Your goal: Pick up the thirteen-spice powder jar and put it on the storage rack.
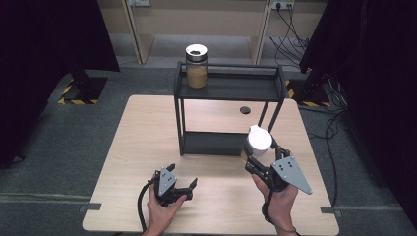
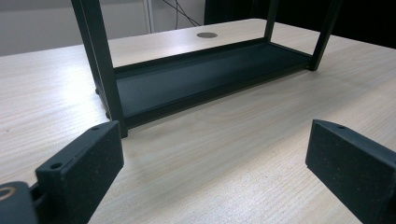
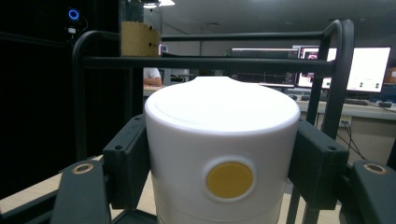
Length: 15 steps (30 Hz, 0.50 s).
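White canister: held off the table, in front of the rack's right end, about level with the gap between lower and upper shelf. Smooth plastic-looking wall, domed lid, yellow round dot on its side facing the right gripper cam. Rigid, prob. light; contents not visible, so weight is a guess. Glossy wall = likely slippery if grip slackens.

Right gripper: jaws clamped on canister, one pad each side of the body just below the lid edge. Good spot: straight wall, pads flat on it. Higher up would catch the lid rim, which may pop or slip.

Black rack: two shelves, lower shelf bare. Glass jar w/ tan powder stands at left end of top shelf, well apart from canister.

Left gripper: jaws wide apart, nothing between, low over wooden table, near rack's front left leg.
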Each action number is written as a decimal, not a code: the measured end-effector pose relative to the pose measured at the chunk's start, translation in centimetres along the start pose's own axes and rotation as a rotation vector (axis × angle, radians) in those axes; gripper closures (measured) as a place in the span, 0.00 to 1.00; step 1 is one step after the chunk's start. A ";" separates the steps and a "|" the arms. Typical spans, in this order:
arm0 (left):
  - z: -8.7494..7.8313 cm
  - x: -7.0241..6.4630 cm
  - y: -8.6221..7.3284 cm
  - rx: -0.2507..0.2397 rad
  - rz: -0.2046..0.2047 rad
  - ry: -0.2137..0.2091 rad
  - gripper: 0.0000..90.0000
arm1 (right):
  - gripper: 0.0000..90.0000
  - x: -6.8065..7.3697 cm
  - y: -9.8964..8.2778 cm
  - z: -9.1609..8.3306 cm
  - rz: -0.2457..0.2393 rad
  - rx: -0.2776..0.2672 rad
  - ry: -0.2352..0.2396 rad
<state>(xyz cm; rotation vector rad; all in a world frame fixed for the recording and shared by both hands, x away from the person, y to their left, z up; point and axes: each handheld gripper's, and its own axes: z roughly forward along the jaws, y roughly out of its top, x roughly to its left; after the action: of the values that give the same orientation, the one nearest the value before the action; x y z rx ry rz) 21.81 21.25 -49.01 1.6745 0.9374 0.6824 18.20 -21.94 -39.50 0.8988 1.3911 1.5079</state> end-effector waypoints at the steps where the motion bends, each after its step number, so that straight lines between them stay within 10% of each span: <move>1: 0.0 0.0 0.0 0.000 0.000 -0.001 0.04 | 0.34 0.0 0.2 0.1 0.000 -0.002 -0.001; 15: 0.0 0.0 0.0 0.002 0.000 -0.002 0.04 | 0.34 0.0 1.8 1.4 -0.005 -0.024 0.003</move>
<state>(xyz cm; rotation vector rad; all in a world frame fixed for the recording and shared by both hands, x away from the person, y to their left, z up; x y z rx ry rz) 21.86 21.27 -48.98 1.6767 0.9365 0.6797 19.23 -21.42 -37.53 0.8787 1.3735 1.5195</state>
